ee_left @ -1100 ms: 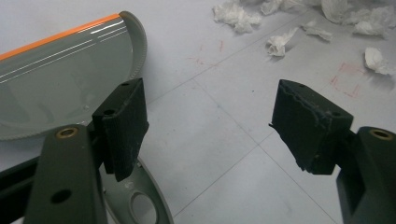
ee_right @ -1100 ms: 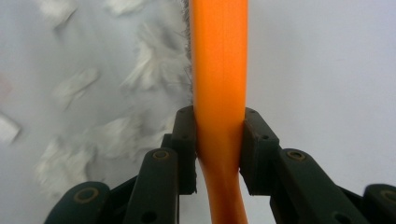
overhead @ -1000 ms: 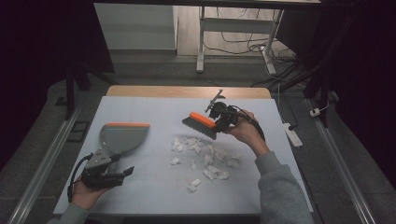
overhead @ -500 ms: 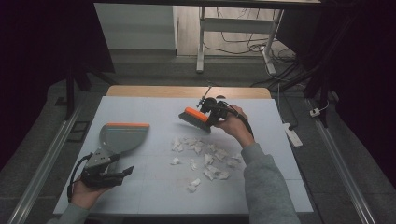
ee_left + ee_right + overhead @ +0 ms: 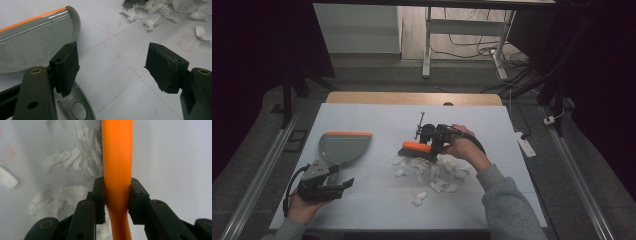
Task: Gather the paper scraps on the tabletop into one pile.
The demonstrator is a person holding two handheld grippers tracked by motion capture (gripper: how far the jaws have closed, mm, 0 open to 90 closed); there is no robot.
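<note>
A grey dustpan (image 5: 343, 146) with an orange lip lies flat at the table's left. Its handle end (image 5: 79, 110) sits under my left gripper (image 5: 338, 177), whose jaws stand wide apart over the bare table with nothing between them (image 5: 112, 65). My right gripper (image 5: 435, 145) is shut on the orange back of a hand brush (image 5: 416, 148), seen close between the pads (image 5: 117, 192). The brush's bristles rest at the far edge of a pile of white paper scraps (image 5: 432, 170). The scraps also lie left of the brush (image 5: 75, 162) and beyond the open jaws (image 5: 160, 10).
The white table top (image 5: 377, 120) ends in a wooden strip at the back. A white power strip (image 5: 525, 142) lies on the floor off the right edge. Metal rails run along both sides of the table. A few loose scraps (image 5: 418, 199) lie toward the front.
My right hand has brought the brush down and toward the person, from above the back of the table onto the far edge of the scrap pile. The left hand has kept still.
</note>
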